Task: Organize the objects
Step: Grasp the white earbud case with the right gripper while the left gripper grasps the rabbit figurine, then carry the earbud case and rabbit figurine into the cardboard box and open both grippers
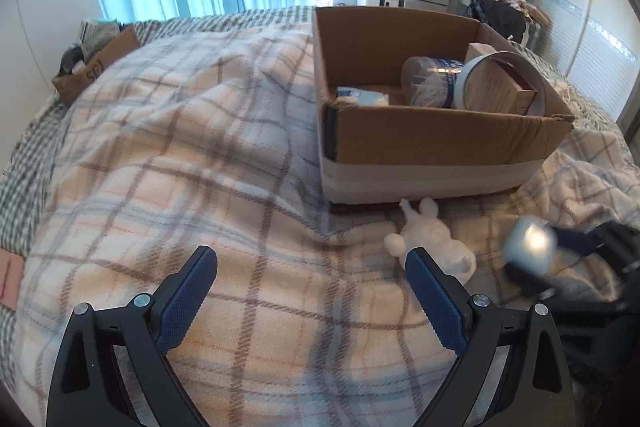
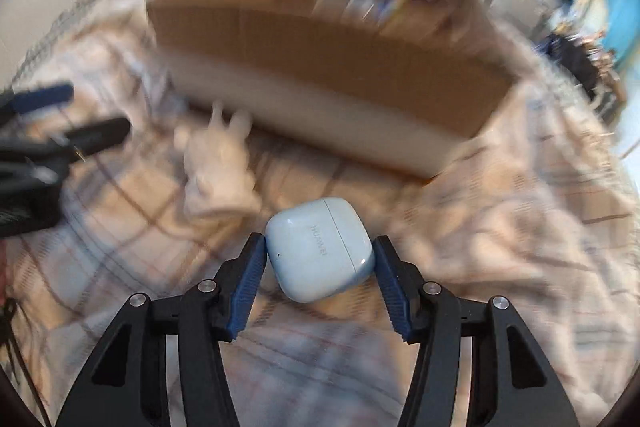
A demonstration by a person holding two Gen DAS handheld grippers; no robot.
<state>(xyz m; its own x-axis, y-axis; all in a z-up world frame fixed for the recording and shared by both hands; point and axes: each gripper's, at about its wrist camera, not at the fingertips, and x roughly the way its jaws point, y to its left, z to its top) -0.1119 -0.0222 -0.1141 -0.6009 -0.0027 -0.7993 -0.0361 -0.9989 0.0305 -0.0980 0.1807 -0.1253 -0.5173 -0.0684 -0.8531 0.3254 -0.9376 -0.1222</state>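
Down near the front edge of the plaid blanket (image 1: 192, 155), the right gripper (image 2: 320, 247) has its blue pads pressed against both sides of a pale blue earbud case (image 2: 320, 251), which it clamps between the fingers; the case's lid seam runs across its top face and a brand name is printed along it. In the left wrist view the same case (image 1: 530, 245) shows as a bright blur toward the blanket's right edge. The left gripper (image 1: 312, 259) hangs over bare blanket with its jaws spread wide apart and nothing between them. A white plush toy (image 1: 430, 243) lies just beside the left gripper's right-hand finger, its ears reaching almost to the front wall of the cardboard box (image 1: 440, 139). The box sits toward the far right part of the blanket and holds a clear round tub (image 1: 430, 81), a small brown carton (image 1: 500, 83) and a white packet (image 1: 362, 97). A smaller cardboard tray (image 1: 96, 67) rests at the far left edge of the bed.
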